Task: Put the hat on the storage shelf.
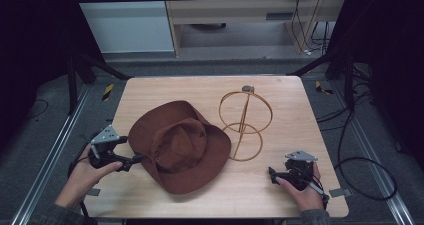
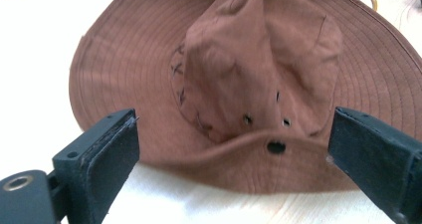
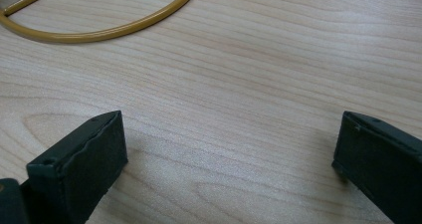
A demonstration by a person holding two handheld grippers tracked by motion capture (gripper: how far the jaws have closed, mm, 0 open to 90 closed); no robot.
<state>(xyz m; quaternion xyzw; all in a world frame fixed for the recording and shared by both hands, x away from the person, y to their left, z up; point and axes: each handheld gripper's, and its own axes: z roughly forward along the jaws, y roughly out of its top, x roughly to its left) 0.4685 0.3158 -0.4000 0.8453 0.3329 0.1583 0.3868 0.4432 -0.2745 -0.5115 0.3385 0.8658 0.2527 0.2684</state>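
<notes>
A: What is the biggest thing here?

B: A pale wooden surface (image 1: 280,185) with rounded corners. Both tools rest low over its near edge, each held in a person's hand.

A: And on it?

B: A brown wide-brimmed hat (image 1: 180,145) lies crown up, its top creased and slumped. It sits straight ahead of the left tool (image 1: 137,159), whose tips point at the brim edge. In the left gripper view the brim (image 2: 239,169) reaches in between the two black jaws, with small eyelet holes facing the camera. Whether the jaws touch the cloth, I cannot tell.

A: Anything beyond the hat?

B: A gold wire stand (image 1: 243,125), two rings joined by a slanted rod with a small dark cap on top. It stands on the far side of the hat from the left tool, just beside the brim. It is ahead and off to the left of the right tool (image 1: 272,174); in the right gripper view its base ring (image 3: 99,32) curves across the far end.

A: How are the tools set?

B: The left tool gapes wide, gripping nothing. The right tool is also spread wide, with bare wood between its jaws.
</notes>
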